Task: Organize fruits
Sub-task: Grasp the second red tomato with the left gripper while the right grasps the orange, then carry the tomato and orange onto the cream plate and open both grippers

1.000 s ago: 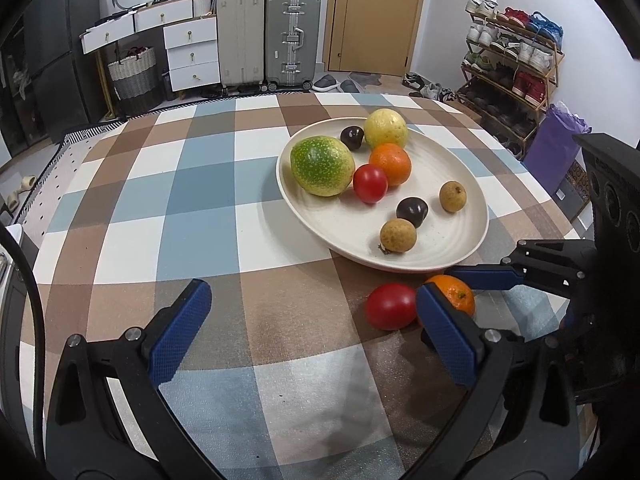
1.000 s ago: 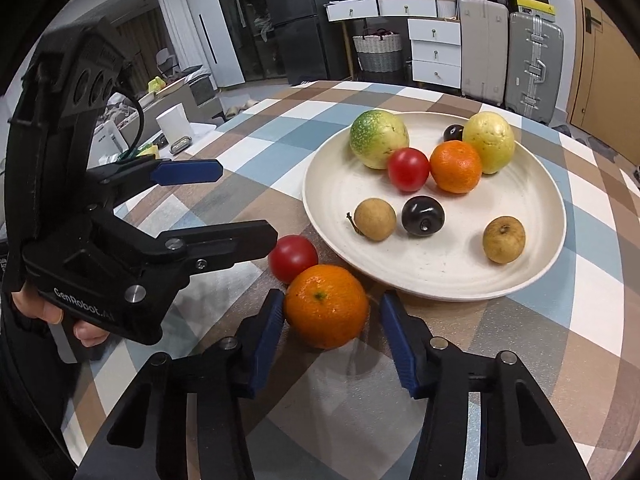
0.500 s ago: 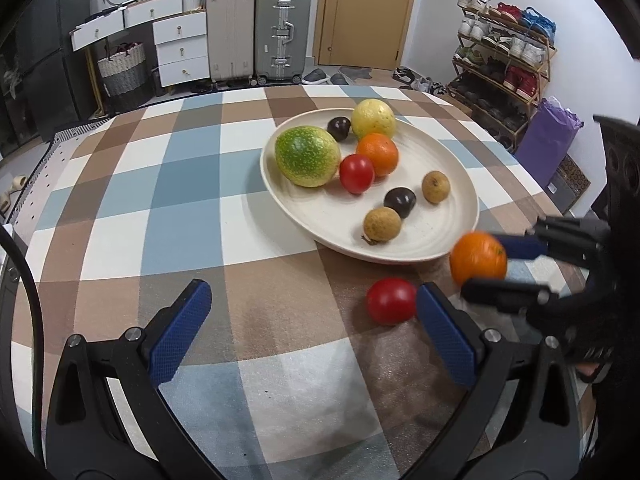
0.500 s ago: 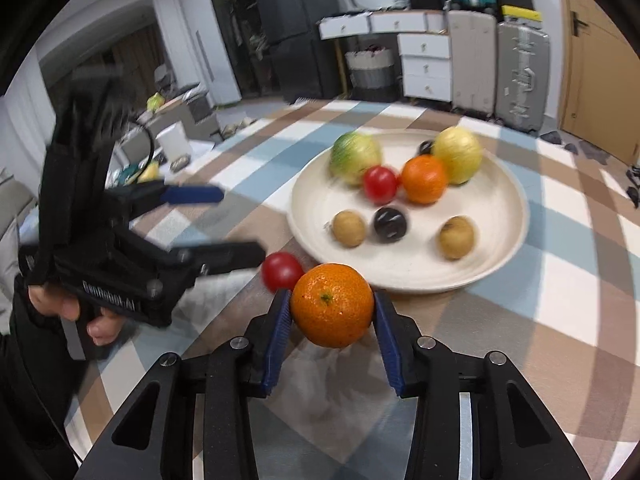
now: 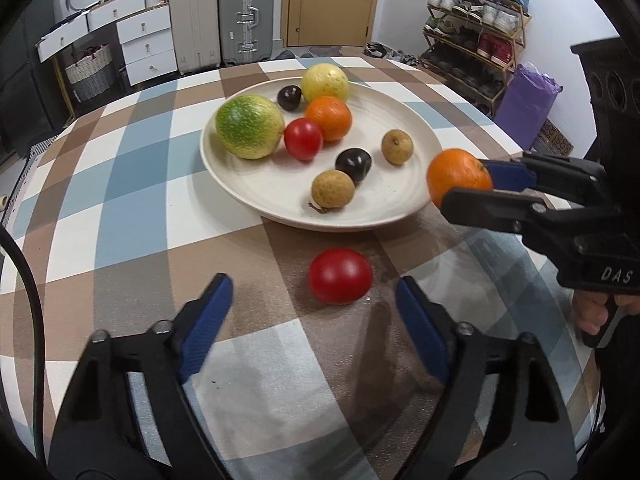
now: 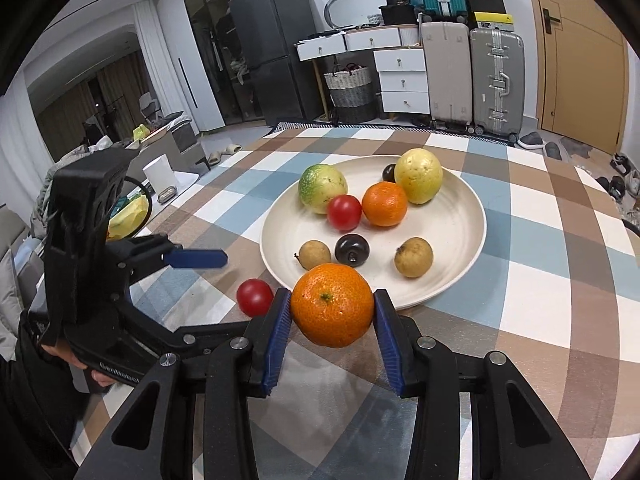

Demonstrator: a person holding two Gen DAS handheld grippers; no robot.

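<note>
Orange (image 6: 332,304) is clamped between the pads of the right gripper (image 6: 331,322), lifted clear of the tablecloth (image 5: 120,184), at the near-right rim of the plate (image 5: 424,136). Plate centre lies fwd and slightly left of the held fruit in the right wrist view; judged: a short carry inward over the rim is what's left for it. Fruit is near-round, so no long axis to align.

Loose tomato (image 5: 341,276) rests on the cloth just near of the plate's near edge, apart from it. It lies ahead of the left gripper (image 5: 316,304), between the lines of the two blue pads but toward the right one. The left jaws have just been closing; pads not touching the tomato, nothing gripped yet. Left hand is the nearer one to it; right is occupied.

Plate contents, 7 pcs:
- green-yellow round fruit (image 5: 249,126), far left
- yellow round fruit (image 5: 325,82), far
- 2nd orange (image 5: 329,118) w/ 2nd tomato (image 5: 303,138) touching beside it
- 2 dark plum-like fruits (image 5: 353,164), one far, one mid
- 2 small brown fruits (image 5: 333,189), near and right

Free space on plate: near-right, judged enough for both remaining pcs.

Risk (judged): round fruit may roll on release.
</note>
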